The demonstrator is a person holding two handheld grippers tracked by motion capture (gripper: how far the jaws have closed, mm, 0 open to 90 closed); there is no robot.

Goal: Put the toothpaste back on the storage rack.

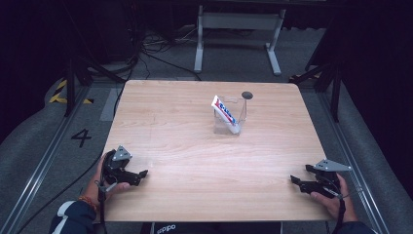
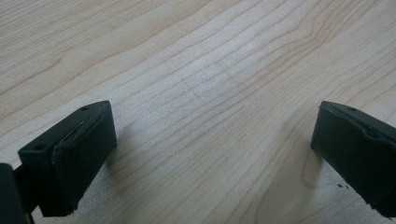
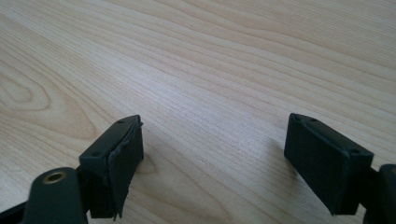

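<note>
High view: toothpaste tube (image 1: 225,112) stands well beyond both tools (image 1: 140,174) (image 1: 295,180).

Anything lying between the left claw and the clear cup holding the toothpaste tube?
Nothing: the high view shows bare wooden table between the left claw and the clear cup holding the toothpaste tube.

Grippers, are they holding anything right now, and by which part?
Nothing is held. The left gripper and right gripper both rest open on the table, far from the toothpaste tube in its clear cup.
</note>
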